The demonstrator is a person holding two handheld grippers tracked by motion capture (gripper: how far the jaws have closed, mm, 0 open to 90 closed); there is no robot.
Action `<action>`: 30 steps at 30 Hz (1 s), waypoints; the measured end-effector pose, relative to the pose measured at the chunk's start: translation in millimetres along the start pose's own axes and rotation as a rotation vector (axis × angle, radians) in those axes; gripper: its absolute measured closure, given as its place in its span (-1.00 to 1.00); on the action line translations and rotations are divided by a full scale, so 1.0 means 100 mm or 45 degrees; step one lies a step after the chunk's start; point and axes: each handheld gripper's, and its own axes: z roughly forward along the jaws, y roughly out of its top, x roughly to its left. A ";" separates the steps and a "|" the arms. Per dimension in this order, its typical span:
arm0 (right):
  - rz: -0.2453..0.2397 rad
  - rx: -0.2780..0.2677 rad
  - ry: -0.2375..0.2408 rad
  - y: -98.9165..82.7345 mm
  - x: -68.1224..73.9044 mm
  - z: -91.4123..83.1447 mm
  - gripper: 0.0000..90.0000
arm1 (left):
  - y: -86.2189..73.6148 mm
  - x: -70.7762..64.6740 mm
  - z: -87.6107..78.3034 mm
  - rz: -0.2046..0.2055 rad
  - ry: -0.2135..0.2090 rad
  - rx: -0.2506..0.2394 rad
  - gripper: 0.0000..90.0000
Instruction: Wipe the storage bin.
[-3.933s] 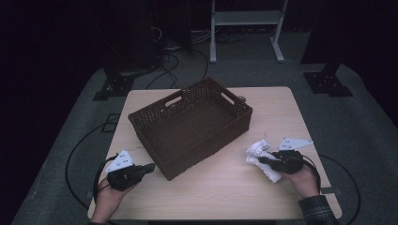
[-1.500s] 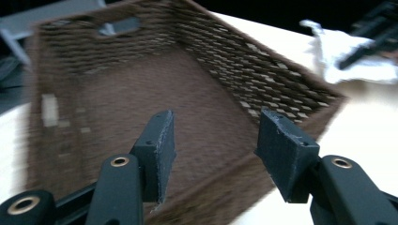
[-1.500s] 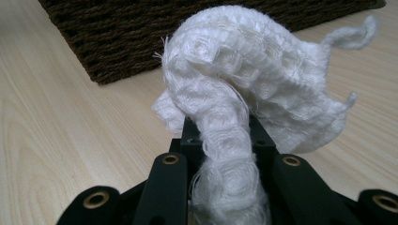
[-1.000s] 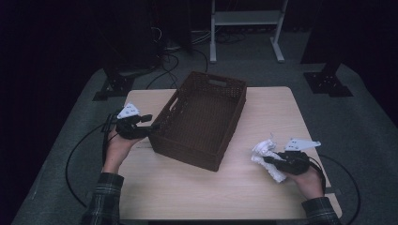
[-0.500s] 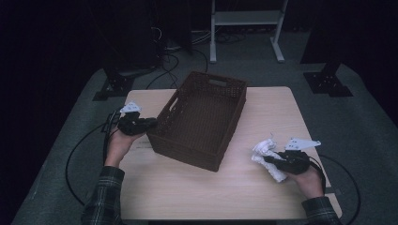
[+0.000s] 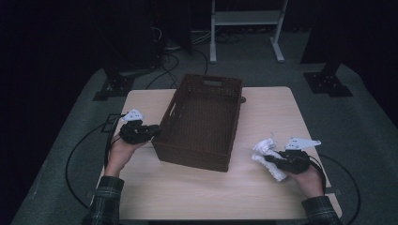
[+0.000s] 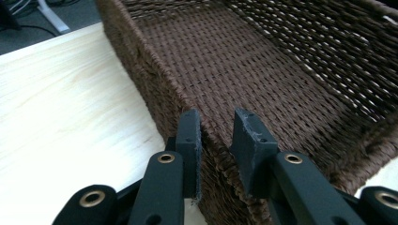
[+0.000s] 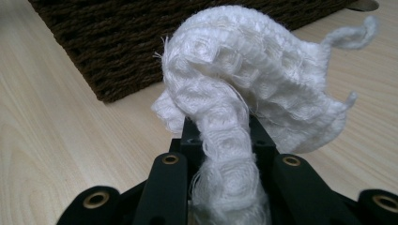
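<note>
High view: your left gripper (image 6: 149, 131) stood at centre left of the frame against the near-left corner of the brown wicker basket (image 6: 202, 123), which sat lengthwise in the middle of the pale wooden table (image 6: 197, 192). Left gripper view: your left gripper's (image 7: 217, 136) jaws straddled the woven rim at that corner, one pad outside the wall and one inside; they had just been closing and then eased slightly, and a thin gap showed beside the inner pad, so whether they pressed on the wicker could not be told. High view, lower right: your right gripper (image 6: 270, 160) rested on the table, well apart from the basket, clamped on a crumpled white cloth (image 6: 266, 152). Right gripper view: the cloth (image 8: 244, 93) rose bunched from between the narrowed jaws, with the basket wall (image 8: 117, 42) across the upper left of the frame.
</note>
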 end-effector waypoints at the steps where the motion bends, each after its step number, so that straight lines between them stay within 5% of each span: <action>1: 0.000 0.000 0.000 0.00 0.00 0.00 0.64 | 0.00 -0.02 0.00 0.006 -0.004 0.001 0.59; 13: 0.013 -0.021 -0.048 -0.02 -0.06 -0.10 0.64 | 0.05 -0.40 0.06 0.088 -0.099 -0.011 0.54; 20: 0.031 -0.021 -0.069 -0.09 -0.06 -0.16 0.64 | 0.06 -0.44 0.02 0.104 -0.155 -0.037 0.51; 27: 0.043 -0.027 -0.080 -0.12 -0.04 -0.22 0.64 | -0.09 -0.44 -0.25 0.111 -0.162 -0.048 0.97; 30: 0.054 -0.029 -0.087 -0.16 -0.01 -0.25 0.64 | -0.20 -0.44 -0.30 0.101 -0.180 -0.044 0.99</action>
